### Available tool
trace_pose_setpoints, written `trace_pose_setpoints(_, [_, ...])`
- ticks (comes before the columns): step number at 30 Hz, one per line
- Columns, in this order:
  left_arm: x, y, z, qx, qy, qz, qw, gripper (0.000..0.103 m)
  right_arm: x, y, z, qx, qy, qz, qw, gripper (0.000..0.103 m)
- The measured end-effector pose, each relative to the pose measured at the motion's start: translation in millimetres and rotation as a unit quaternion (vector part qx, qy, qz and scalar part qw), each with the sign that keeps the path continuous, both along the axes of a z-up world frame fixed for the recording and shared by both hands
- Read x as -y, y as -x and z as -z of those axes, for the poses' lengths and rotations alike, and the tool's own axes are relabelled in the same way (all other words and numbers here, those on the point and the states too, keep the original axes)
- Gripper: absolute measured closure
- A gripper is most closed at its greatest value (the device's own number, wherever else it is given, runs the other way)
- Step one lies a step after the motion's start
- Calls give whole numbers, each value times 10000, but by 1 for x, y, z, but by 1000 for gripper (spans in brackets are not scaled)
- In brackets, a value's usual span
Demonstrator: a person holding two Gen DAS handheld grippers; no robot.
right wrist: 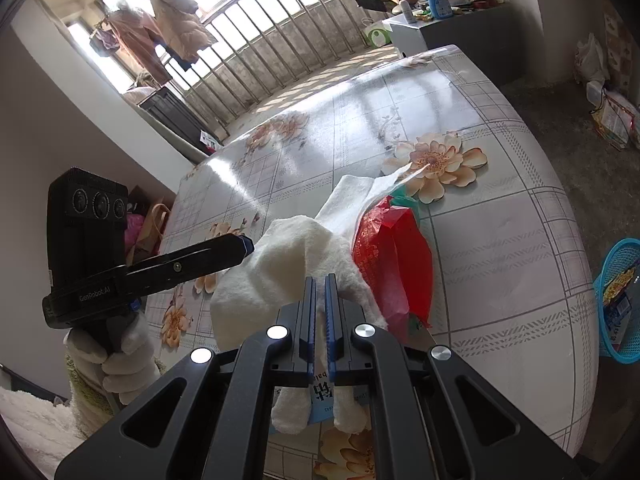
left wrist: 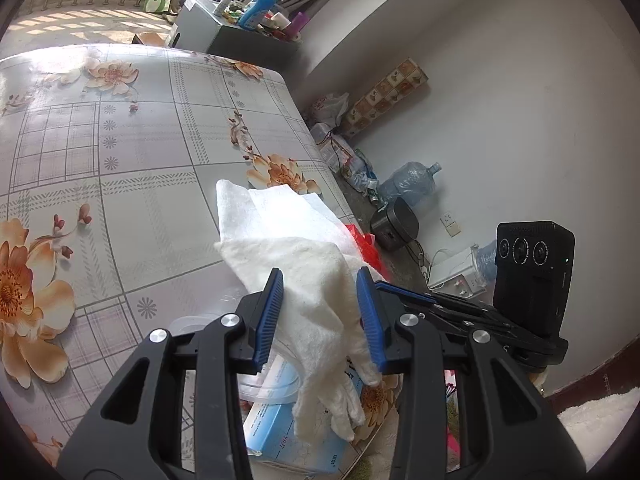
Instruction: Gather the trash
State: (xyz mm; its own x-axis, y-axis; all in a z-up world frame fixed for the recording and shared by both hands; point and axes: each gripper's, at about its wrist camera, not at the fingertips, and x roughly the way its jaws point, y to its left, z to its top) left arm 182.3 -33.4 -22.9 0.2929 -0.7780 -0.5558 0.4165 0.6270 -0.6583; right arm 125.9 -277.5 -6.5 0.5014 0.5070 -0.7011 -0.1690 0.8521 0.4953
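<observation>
A crumpled white glove (left wrist: 316,280) hangs between the blue pads of my left gripper (left wrist: 320,308), which is shut on it. The glove's fingers dangle over a blue box (left wrist: 280,428) on the flowered table (left wrist: 120,140). A white tissue (left wrist: 248,208) and a red plastic bag (left wrist: 366,246) lie just behind the glove. In the right wrist view my right gripper (right wrist: 319,280) is shut, its tips against the glove (right wrist: 280,264); I cannot tell whether fabric is caught. The left gripper (right wrist: 244,246) meets the glove from the left. The red bag (right wrist: 392,256) and tissue (right wrist: 348,196) lie to the right.
A blue mesh basket (right wrist: 620,300) with wrappers stands on the floor past the table's right edge. A gloved hand (right wrist: 124,356) holds the left gripper. A water jug (left wrist: 412,180), a black cooker (left wrist: 394,224) and bags crowd the floor by the wall.
</observation>
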Motion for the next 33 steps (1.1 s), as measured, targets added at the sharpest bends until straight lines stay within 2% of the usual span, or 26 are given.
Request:
trace_pose_setpoints(4, [-2,9,-2,59,237,144,9996,68,5,-6,-12,127,-255,-31,9996,97])
trace_pose_setpoints(5, [-1,12,-3,87,240,171,9995,68,6,-10,-13,107,-352,-59,9993,93])
trace_pose_setpoints(7, [0,15,-4,127,263,222,9993,68,6,-18,-15,60,-462,-176,9988,77])
trace_pose_setpoints(8, [0,17,-3,134,278,241,9992,68,3,-23,-16,55,-465,-282,9985,65])
trace_pose_setpoints(9, [-1,18,-3,130,280,239,9992,68,0,-27,-17,57,-435,-429,9981,60])
trace_pose_setpoints(13, [-9,19,-2,124,334,153,9992,68,-10,-49,-15,-57,-77,-873,9961,59])
trace_pose_setpoints(17, [-26,22,-6,231,393,15,9990,68,-23,-70,-13,-281,227,-1445,9888,59])
trace_pose_setpoints(22, [-46,20,-4,220,377,-278,9987,68,-43,-83,-3,-543,831,-2027,9742,59])
trace_pose_setpoints(23, [-49,19,-3,202,379,-328,9985,68,-45,-82,-1,-544,914,-2070,9725,63])
trace_pose_setpoints(24, [-52,18,-2,184,389,-375,9984,68,-46,-80,-2,-516,946,-2131,9711,73])
trace_pose_setpoints(27, [-56,15,0,134,420,-464,9980,68,-47,-70,-10,-351,947,-2236,9694,89])
trace_pose_setpoints(30, [-55,12,1,120,403,-486,9979,68,-46,-56,-18,-149,900,-2258,9699,96])
trace_pose_setpoints(33, [-53,10,0,136,380,-509,9979,68,-39,-41,-31,73,767,-2067,9754,97])
